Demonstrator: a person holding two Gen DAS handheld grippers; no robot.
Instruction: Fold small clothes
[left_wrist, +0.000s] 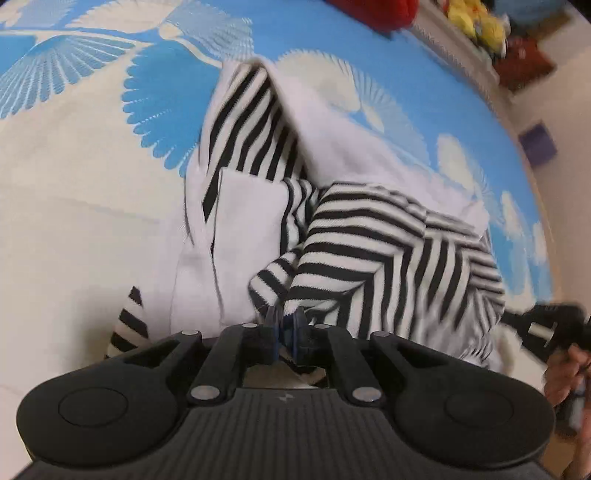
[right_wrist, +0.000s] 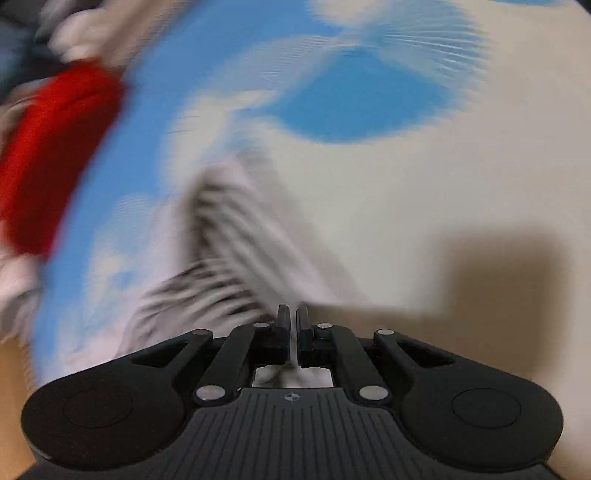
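a black-and-white striped garment (left_wrist: 369, 240) with plain white panels lies rumpled on a blue and cream patterned bedspread (left_wrist: 92, 166), partly doubled over itself, so the fold looks to be midway. the left gripper (left_wrist: 284, 325) has its jaws nearly together, pinching a striped edge of the cloth. in the blurred right wrist view, the right gripper (right_wrist: 293, 321) has its jaws almost closed with pale fabric caught between them, the garment (right_wrist: 221, 258) trailing away from its tips. the next move likely calls for laying both held edges down flat and even before letting go. a red item (right_wrist: 55, 155) sits off to the side.
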